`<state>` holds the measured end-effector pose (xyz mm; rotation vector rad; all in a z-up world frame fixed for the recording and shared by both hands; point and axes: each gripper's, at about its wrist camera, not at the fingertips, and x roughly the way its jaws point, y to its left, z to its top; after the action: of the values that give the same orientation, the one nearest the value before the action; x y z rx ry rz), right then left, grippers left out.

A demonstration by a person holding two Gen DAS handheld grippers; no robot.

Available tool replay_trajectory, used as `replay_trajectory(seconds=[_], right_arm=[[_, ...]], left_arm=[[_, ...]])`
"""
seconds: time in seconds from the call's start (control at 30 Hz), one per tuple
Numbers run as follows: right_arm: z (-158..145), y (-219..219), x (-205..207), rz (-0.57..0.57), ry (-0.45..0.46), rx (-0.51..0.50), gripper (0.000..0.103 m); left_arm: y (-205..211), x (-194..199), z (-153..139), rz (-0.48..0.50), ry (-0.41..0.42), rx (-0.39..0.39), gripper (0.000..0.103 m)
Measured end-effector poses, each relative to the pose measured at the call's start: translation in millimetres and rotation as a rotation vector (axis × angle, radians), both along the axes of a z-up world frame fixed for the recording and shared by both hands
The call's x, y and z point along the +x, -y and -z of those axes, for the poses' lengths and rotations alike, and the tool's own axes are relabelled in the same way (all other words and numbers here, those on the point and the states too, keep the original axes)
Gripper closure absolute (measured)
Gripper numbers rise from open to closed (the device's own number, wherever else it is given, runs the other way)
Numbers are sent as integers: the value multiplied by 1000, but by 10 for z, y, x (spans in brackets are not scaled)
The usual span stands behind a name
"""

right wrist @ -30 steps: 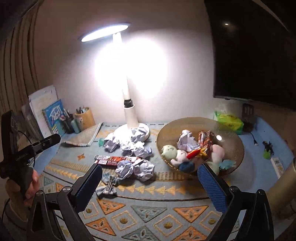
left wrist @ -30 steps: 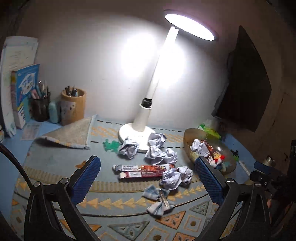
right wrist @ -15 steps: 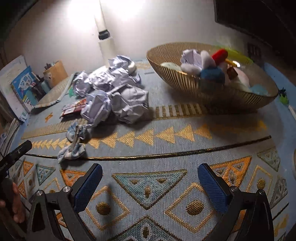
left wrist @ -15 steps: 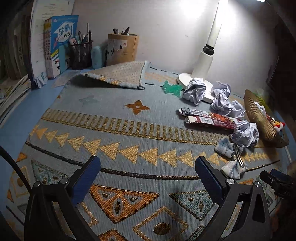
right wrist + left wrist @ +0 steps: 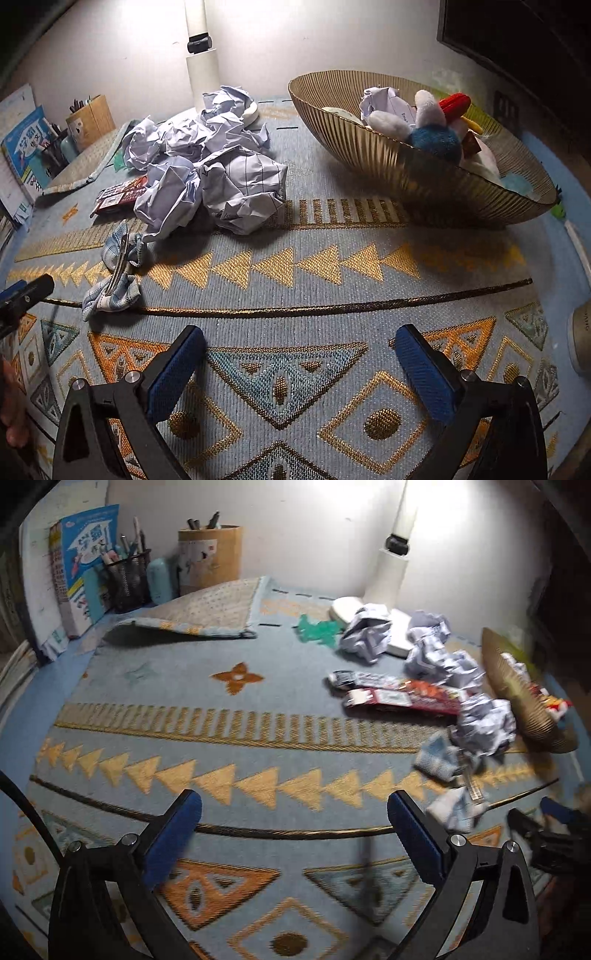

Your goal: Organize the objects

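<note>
Several crumpled paper balls (image 5: pixel 221 177) (image 5: pixel 480 727) lie heaped on the patterned mat (image 5: pixel 314 258) near the lamp base. Two red snack packets (image 5: pixel 402 696) (image 5: pixel 123 194) lie left of the heap. A checked cloth bow with a metal clip (image 5: pixel 118 269) (image 5: pixel 450 786) lies in front of them. A ribbed gold bowl (image 5: pixel 424 173) (image 5: pixel 517 698) at the right holds plush toys, a paper ball and wrappers. My left gripper (image 5: pixel 293 834) hangs open low over bare mat. My right gripper (image 5: pixel 299 369) is open too, empty, in front of the bowl and the heap.
A white lamp (image 5: pixel 391 572) stands at the back wall. Pen holders (image 5: pixel 208 559) and books (image 5: pixel 83 568) crowd the back left corner, where the mat corner (image 5: pixel 207 613) is folded over. A green toy (image 5: pixel 317 629) lies by the lamp base. A dark monitor (image 5: pixel 524 40) is at the right.
Both grippers have dropped from high above the desk to just over the mat and tilted down. Their fingers have stayed wide open. Nothing on the mat has moved.
</note>
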<state>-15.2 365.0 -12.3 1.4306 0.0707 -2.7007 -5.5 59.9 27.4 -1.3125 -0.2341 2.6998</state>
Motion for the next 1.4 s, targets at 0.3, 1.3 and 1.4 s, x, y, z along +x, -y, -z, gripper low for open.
replay_trajectory(seconds=[0.3, 1.3, 1.4], right_arm=[[-2, -6, -8, -7, -3, -9, 0], [-43, 438, -796, -42, -65, -37, 51], [-57, 374, -744, -28, -85, -76, 51]], left_arm=[[-983, -160, 113, 226, 45, 5, 3], [-872, -110, 85, 289, -49, -105, 56], [-869, -107, 88, 287, -47, -102, 56]])
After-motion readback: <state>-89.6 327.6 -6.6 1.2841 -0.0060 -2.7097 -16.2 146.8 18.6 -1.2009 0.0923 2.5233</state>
